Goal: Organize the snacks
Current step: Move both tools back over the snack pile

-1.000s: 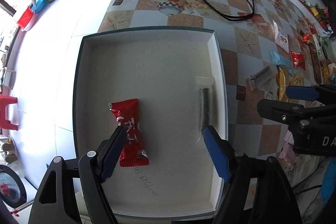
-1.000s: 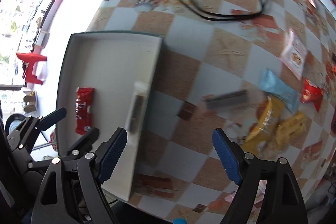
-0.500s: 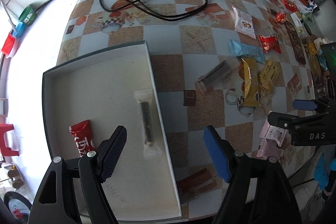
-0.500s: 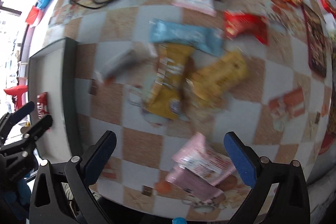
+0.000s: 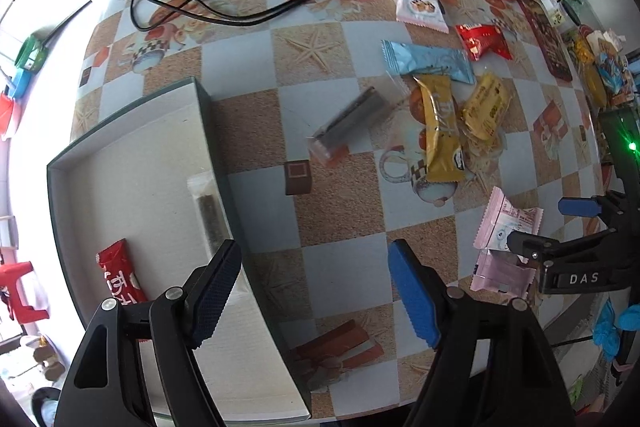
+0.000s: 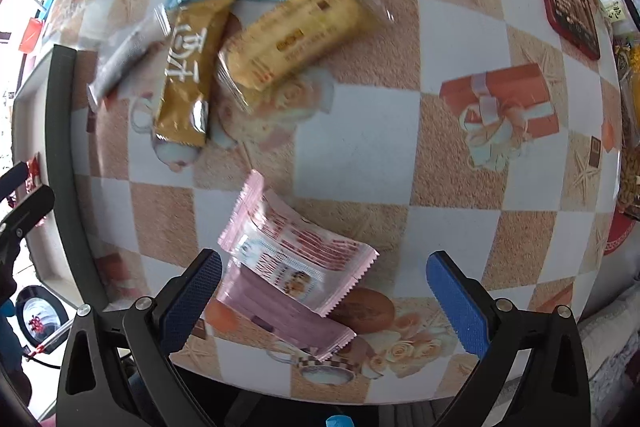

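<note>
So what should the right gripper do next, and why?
Probably lower the right gripper onto the pink snack packet and close on it. The gripper is wide open and empty, and the packet lies between its fingers on top of a mauve packet. The box holds only two snacks, so more belong there.

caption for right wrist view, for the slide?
Open right gripper above two stacked pink snack packets near the checkered table's front edge.

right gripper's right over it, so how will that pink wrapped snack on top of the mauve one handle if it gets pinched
The pink packet looks thin and puffed with crimped ends, so probably light and crinkly, giving under the fingers. Its glossy film may slide off the mauve packet it overlaps. The contents are probably a crushable biscuit, so squeeze gently.
</note>
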A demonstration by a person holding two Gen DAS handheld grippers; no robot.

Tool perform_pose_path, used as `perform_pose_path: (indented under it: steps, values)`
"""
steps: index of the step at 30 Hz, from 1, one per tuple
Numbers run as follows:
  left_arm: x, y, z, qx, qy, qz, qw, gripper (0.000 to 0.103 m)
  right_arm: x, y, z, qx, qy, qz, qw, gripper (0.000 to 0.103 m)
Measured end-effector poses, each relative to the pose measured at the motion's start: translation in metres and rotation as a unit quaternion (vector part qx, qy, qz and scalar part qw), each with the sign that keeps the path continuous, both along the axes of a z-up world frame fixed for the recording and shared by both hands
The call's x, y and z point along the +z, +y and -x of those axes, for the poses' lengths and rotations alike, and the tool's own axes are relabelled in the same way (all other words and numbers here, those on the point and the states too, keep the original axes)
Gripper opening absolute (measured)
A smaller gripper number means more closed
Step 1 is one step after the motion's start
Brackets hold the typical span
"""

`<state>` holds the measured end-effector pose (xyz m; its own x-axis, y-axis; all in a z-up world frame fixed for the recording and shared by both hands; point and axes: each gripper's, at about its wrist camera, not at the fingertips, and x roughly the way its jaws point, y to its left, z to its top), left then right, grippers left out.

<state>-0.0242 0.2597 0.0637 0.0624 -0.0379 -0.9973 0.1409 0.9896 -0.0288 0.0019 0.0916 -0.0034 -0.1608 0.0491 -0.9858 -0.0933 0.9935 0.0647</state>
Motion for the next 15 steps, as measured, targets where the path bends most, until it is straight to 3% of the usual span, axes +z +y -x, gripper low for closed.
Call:
perform_pose_path:
  steps: [7, 15]
  values:
    - [-0.011, -0.016, -0.005, -0.012, 0.012, -0.015, 0.9997, 0.079, -0.017, -0.019, 0.017, 0.009, 0.007, 0.006, 1.0, 0.103]
    - [-0.024, -0.038, -0.024, -0.04, 0.014, -0.04, 0.9983, 0.079, -0.041, -0.01, 0.036, 0.05, 0.014, 0.019, 0.998, 0.103]
